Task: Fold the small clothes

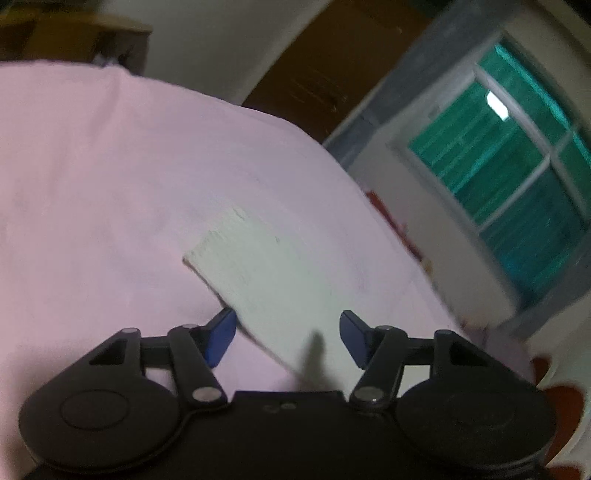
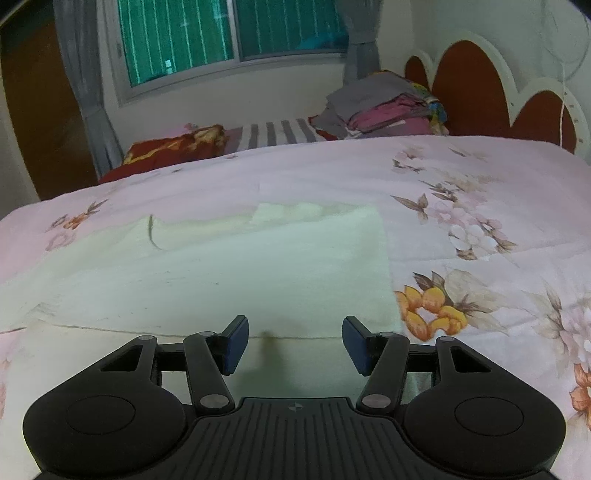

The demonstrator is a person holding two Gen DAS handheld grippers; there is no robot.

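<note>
A small pale cream garment (image 2: 221, 266) lies flat on the pink floral bedspread (image 2: 480, 192), with its hem edge just in front of my right gripper (image 2: 294, 341). The right gripper is open and empty, its blue pads either side of that near edge. In the left wrist view the same cloth (image 1: 266, 273) runs diagonally, one corner pointing up left. My left gripper (image 1: 287, 334) is open and empty just above the cloth's near part. This view is blurred.
A stack of folded clothes (image 2: 384, 107) sits at the head of the bed by the red scalloped headboard (image 2: 476, 85). A red pillow (image 2: 173, 147) and a striped cloth (image 2: 277, 131) lie at the far side under the window (image 2: 229, 33).
</note>
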